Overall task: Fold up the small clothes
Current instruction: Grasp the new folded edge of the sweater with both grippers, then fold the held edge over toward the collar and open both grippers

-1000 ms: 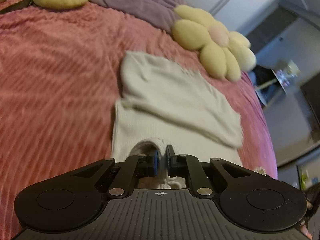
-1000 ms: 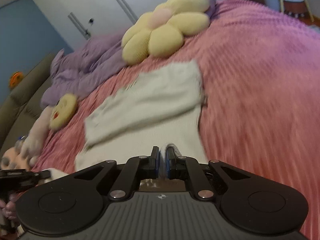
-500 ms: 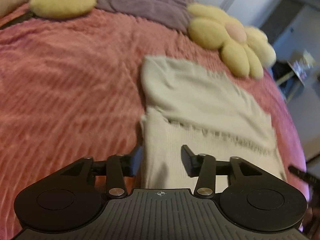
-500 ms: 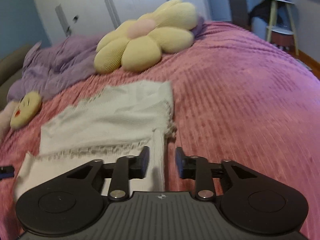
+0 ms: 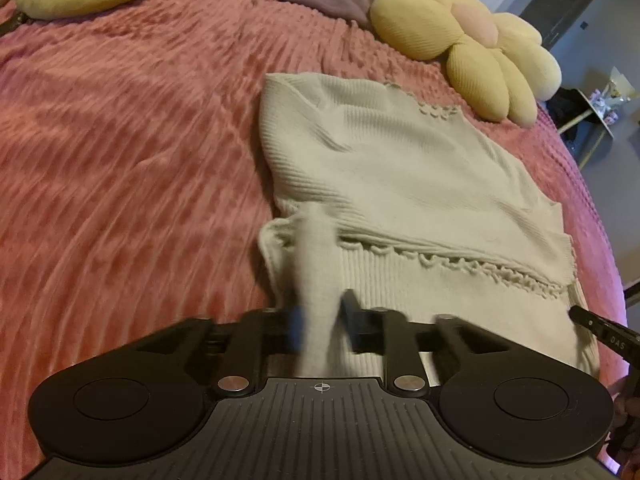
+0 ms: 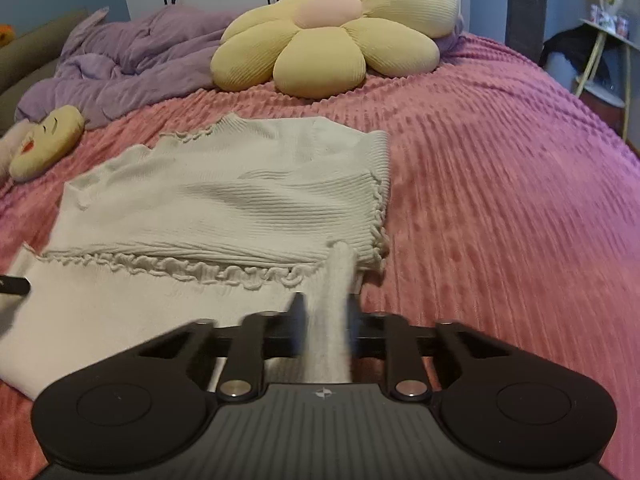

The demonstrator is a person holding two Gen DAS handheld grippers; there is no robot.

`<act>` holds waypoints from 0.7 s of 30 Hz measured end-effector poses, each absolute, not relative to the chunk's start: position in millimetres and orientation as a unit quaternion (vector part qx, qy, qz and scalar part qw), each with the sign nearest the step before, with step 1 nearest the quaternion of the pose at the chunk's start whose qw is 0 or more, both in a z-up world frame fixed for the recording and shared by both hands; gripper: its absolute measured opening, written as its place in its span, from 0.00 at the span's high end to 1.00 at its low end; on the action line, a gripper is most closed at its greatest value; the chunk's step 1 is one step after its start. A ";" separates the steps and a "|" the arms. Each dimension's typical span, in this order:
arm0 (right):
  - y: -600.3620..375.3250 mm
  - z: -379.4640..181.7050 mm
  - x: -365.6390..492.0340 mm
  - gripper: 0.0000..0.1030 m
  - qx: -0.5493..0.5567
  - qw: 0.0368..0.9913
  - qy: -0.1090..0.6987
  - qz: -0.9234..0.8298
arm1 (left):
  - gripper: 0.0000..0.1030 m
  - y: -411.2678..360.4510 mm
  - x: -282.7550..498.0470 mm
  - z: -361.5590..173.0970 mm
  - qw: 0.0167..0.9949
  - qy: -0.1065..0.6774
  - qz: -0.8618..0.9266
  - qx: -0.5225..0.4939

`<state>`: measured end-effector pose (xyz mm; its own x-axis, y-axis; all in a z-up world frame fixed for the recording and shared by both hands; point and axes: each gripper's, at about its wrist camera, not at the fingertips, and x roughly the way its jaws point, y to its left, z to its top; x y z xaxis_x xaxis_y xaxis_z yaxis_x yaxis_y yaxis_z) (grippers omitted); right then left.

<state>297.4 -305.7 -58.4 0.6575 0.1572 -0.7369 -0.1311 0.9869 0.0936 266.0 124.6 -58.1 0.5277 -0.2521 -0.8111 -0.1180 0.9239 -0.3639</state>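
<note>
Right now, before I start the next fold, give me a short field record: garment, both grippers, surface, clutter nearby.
garment: cream ribbed top, already folded once, frilled hem lying across the lower layer
left gripper: jaws closing, a pinch of the top's near left corner between them
right gripper: shut on the top's near right corner
surface: pink ribbed bedspread
clutter: flower cushion beyond the top, not touching it; face cushion; purple blanket

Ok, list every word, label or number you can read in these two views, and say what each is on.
"DAS": white letters on the black right gripper at the right edge of the left wrist view; anything further is cut off.
Items on the far side table: too small to read.
Nothing else legible.
</note>
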 end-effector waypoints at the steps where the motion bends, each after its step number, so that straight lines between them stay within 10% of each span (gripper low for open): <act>1: -305.0 -58.3 296.7 0.92 0.010 0.911 0.405 0.076 | 0.87 124.5 265.9 -57.2 0.853 0.485 -0.036 -0.188; 21: -308.7 21.3 284.2 0.99 -0.020 0.957 0.280 0.069 | 0.90 123.1 266.3 24.8 0.904 0.388 -0.057 -0.169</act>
<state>284.2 -308.7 21.3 0.8338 0.1218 -0.5385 -0.1437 0.9896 0.0013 266.3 123.1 24.8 0.6917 -0.2349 -0.6829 -0.0273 0.9365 -0.3497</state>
